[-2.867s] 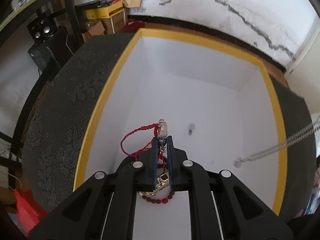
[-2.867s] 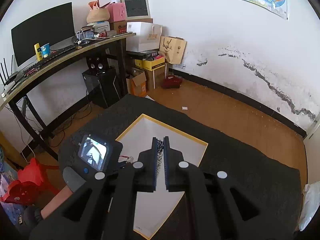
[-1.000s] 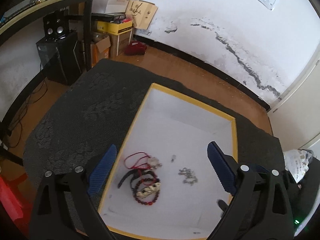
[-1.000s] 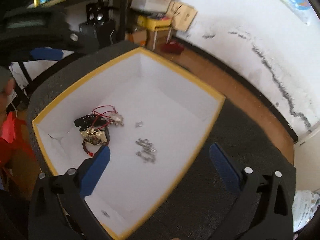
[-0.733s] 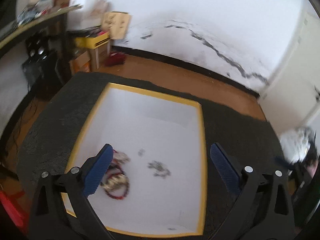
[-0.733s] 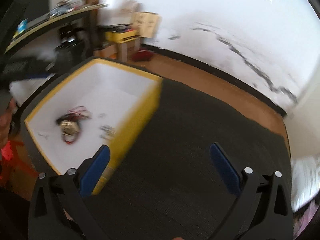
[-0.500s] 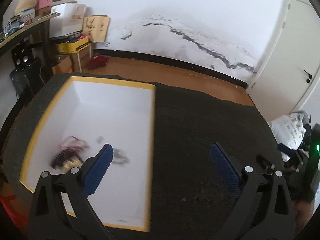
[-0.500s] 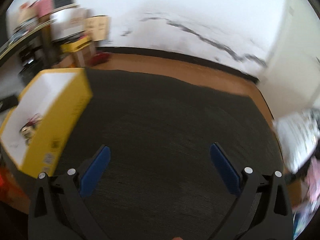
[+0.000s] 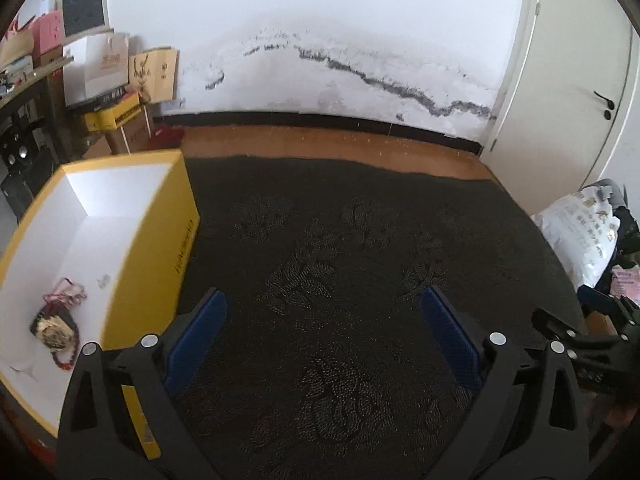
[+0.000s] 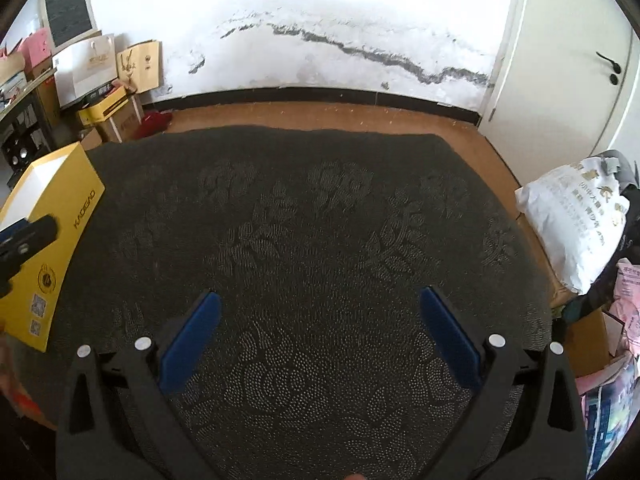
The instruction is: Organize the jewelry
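Note:
A yellow box (image 9: 168,240) with a white inside stands on the left of the dark patterned tablecloth (image 9: 340,260). In it lie a red cord bracelet (image 9: 64,294), a beaded bracelet with a gold piece (image 9: 54,330) and a small silver piece (image 9: 104,280). My left gripper (image 9: 324,320) is open and empty, over the cloth to the right of the box. My right gripper (image 10: 318,320) is open and empty over the middle of the cloth (image 10: 320,220); the box (image 10: 52,240) shows at its far left.
A white plastic bag (image 10: 576,216) and pink packets (image 10: 628,304) lie off the table's right edge. Boxes and paper bags (image 9: 120,80) stand by the far wall at the left. A white door (image 9: 580,80) is at the right.
Both grippers opened and let the jewelry go into the box, then rose and swung right, away from the box, to face the bare cloth.

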Available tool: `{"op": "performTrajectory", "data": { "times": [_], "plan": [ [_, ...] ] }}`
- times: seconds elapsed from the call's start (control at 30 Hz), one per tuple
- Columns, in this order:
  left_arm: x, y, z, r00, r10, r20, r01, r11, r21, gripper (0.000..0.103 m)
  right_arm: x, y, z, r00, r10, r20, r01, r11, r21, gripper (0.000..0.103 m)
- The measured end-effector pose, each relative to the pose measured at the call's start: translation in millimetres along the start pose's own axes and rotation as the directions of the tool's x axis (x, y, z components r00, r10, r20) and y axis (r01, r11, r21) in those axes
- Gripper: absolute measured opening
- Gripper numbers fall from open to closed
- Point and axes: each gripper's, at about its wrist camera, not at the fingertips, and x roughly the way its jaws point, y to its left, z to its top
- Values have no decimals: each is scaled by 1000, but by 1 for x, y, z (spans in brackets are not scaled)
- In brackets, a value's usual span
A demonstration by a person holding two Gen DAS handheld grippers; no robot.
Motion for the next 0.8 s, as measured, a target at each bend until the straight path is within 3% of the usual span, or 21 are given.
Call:
{"op": "performTrajectory", "data": {
  "times": [0.23,0.8],
  "plan": [
    [26,-7,-3,999,15,-47,-16,1000,-15,95,11,-5,-2,1000,7,-27,-7,1000,1,96],
    [32,-5,-10,997,19,-78,-19,1000,4,95,20,3,-4,1000,6,-18,-6,1000,-19,96]
  ]
}}
